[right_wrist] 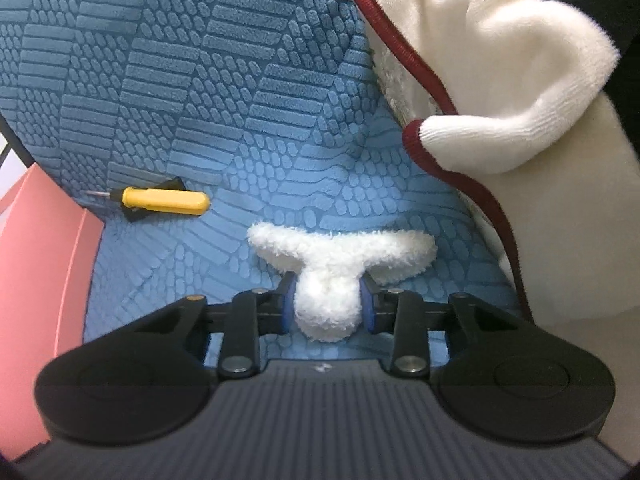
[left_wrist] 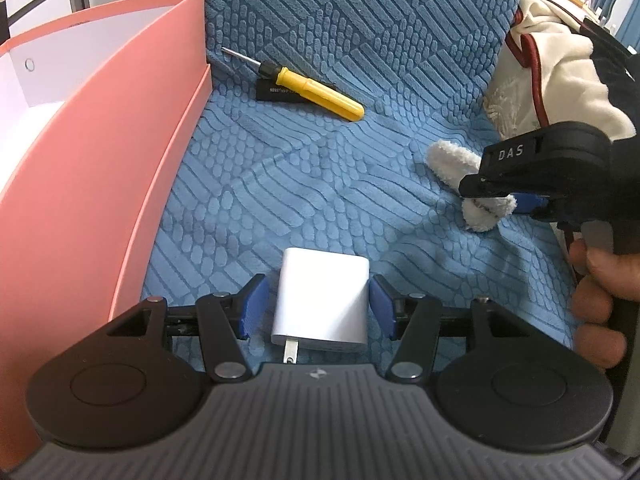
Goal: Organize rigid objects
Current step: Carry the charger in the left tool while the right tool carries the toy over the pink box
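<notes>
One white charger (left_wrist: 322, 300) is straddled untouched by the spread left gripper (left_wrist: 318, 308); one fluffy white piece (right_wrist: 336, 272) is pinched by the right gripper (right_wrist: 330, 306). One yellow screwdriver (left_wrist: 308, 88), one pink box (left_wrist: 100, 160).

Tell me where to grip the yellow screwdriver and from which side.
Grip the screwdriver across the thick yellow handle, coming down from above. It lies flat on the blue cushion, its thin metal tip near the pink box, so close across its width.

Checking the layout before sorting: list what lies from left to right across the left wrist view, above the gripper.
pink box → yellow screwdriver → white charger, between the left gripper pads → fluffy white toy → right gripper → cream cloth with red trim.
</notes>
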